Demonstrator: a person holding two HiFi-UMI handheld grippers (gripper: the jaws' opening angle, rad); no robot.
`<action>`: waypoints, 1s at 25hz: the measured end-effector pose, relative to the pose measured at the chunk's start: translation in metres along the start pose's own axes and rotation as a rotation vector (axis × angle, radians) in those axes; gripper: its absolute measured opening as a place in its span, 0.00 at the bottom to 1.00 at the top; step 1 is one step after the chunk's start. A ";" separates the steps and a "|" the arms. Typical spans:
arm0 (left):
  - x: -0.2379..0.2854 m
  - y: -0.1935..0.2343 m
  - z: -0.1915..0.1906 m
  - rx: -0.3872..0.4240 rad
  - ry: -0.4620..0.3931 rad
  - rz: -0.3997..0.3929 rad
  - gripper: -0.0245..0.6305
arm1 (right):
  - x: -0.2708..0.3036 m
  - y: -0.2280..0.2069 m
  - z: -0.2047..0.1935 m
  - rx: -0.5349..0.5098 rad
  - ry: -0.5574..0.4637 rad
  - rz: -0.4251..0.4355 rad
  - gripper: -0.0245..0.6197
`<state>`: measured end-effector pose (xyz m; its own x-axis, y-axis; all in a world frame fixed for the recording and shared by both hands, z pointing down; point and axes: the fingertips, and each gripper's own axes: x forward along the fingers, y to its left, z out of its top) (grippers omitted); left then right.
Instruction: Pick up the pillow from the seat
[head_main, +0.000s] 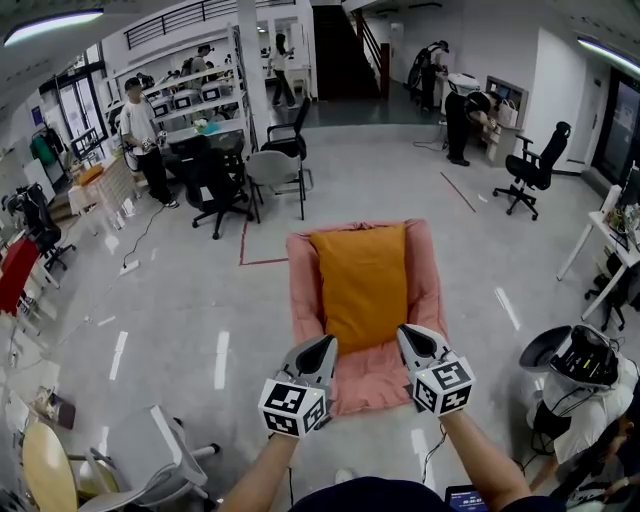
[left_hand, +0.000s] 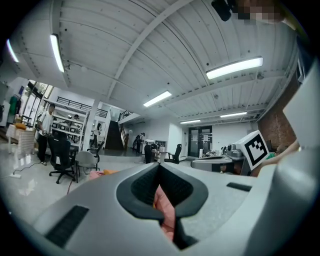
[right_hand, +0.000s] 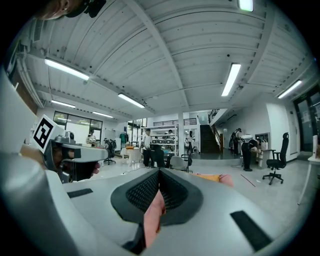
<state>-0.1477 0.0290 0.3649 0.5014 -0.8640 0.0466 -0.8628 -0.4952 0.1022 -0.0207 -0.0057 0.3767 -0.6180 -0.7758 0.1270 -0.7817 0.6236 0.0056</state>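
A pink cushion (head_main: 372, 375) lies lengthwise in front of me in the head view, with an orange pillow (head_main: 363, 283) resting on top of it. My left gripper (head_main: 322, 346) is at the cushion's near left corner and my right gripper (head_main: 412, 339) at its near right corner. The left gripper view shows the left gripper (left_hand: 159, 196) shut with a fold of pink fabric (left_hand: 165, 206) pinched in its jaws. The right gripper (right_hand: 159, 196) likewise pinches pink fabric (right_hand: 152, 218). What lies under the cushion is hidden.
Black and grey office chairs (head_main: 272, 168) stand beyond the cushion, near desks and a standing person (head_main: 143, 135). A red tape line (head_main: 246, 250) marks the floor. A white desk (head_main: 606, 240) and a seated person (head_main: 580, 385) are at the right; a white chair (head_main: 165, 455) is near left.
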 end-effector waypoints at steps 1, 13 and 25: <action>-0.001 0.002 -0.002 -0.009 0.001 0.004 0.04 | 0.001 0.000 -0.002 0.001 0.005 0.001 0.06; 0.014 0.014 -0.007 -0.033 0.006 0.033 0.04 | 0.014 -0.020 -0.006 0.008 0.008 0.006 0.06; 0.061 0.029 0.004 -0.028 -0.020 0.031 0.04 | 0.049 -0.061 0.004 0.006 -0.011 0.021 0.06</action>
<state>-0.1421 -0.0383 0.3670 0.4732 -0.8805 0.0299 -0.8753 -0.4660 0.1290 -0.0037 -0.0816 0.3790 -0.6354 -0.7634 0.1164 -0.7688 0.6395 -0.0031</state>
